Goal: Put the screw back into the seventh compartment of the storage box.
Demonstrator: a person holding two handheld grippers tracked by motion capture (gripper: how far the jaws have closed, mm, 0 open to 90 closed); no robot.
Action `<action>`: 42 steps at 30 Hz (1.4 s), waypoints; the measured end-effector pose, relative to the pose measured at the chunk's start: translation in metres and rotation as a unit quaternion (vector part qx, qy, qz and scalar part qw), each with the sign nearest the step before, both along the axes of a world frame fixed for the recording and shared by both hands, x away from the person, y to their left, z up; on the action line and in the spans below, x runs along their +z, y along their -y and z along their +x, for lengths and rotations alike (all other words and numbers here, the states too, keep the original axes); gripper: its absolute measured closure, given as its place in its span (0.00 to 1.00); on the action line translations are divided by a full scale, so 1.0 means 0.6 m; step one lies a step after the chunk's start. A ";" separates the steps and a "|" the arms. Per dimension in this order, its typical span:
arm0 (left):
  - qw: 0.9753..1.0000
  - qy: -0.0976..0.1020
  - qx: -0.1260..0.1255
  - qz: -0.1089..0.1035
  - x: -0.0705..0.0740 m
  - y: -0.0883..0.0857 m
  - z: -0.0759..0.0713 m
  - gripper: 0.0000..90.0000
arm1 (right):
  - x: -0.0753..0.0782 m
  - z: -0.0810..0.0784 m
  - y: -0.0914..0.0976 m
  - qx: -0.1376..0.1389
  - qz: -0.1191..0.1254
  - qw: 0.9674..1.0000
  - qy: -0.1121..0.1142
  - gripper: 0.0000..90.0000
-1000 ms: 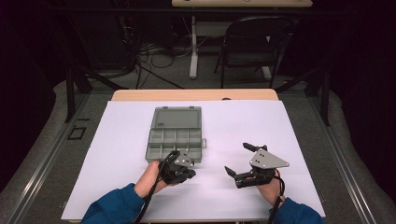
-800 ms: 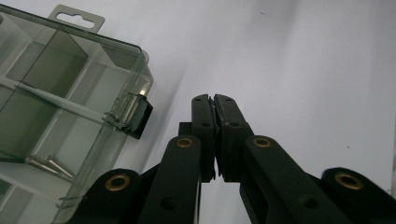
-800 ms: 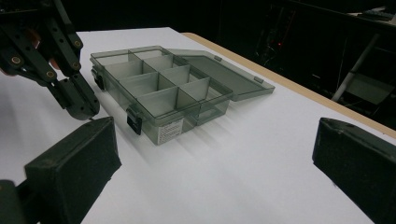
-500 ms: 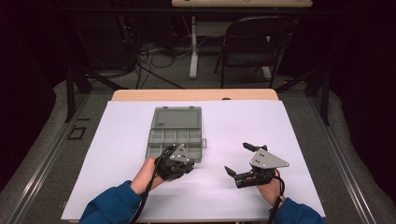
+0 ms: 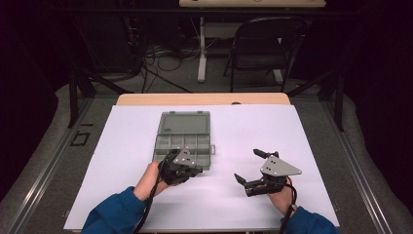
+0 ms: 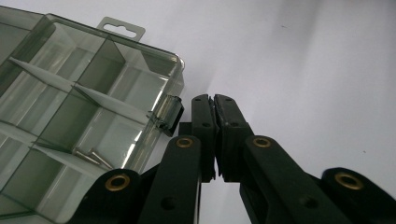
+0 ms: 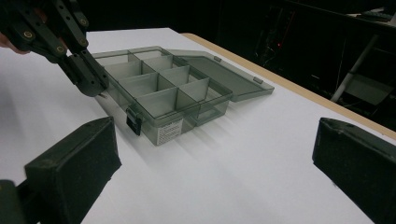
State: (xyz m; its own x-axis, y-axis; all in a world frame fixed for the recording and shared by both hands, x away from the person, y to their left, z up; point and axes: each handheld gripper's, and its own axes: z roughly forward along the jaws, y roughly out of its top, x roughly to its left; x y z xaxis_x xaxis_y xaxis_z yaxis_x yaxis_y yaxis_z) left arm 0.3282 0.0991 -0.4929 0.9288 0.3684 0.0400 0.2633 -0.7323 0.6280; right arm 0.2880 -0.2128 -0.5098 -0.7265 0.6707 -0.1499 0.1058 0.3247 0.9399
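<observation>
So the organizer box (image 5: 184,137) is sitting open in the middle of the white tabletop (image 5: 292,131), lid (image 7: 224,70) flopped flat on the far side, dividers all showing. Most compartments are looking empty, but a couple of small metal screws (image 6: 93,157) are lying in one of the near-edge compartments, close to the front latch (image 6: 168,113).

The left hand-held gripper (image 6: 215,105) is hovering right at the box's near edge, just beside that latch, with its jaws pressed completely together and nothing pinched between them as far as I can tell. The right hand-held gripper (image 5: 251,165) is hanging off to the right, well apart from the box, jaws spread wide and holding nothing.

My guess on progress: the opening part is looking done, since the lid is already lying back. What's left is whatever is happening with the contents or the latch side. I'm not seeing any loose parts waiting on the tabletop, so maybe the person is getting ready to poke at the screws, or to start closing it up. Can't say which.
</observation>
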 end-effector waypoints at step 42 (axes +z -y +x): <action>0.992 0.013 0.122 0.003 -0.040 -0.028 0.082 0.96 | -0.007 0.006 -0.003 0.003 0.005 1.000 -0.006 0.00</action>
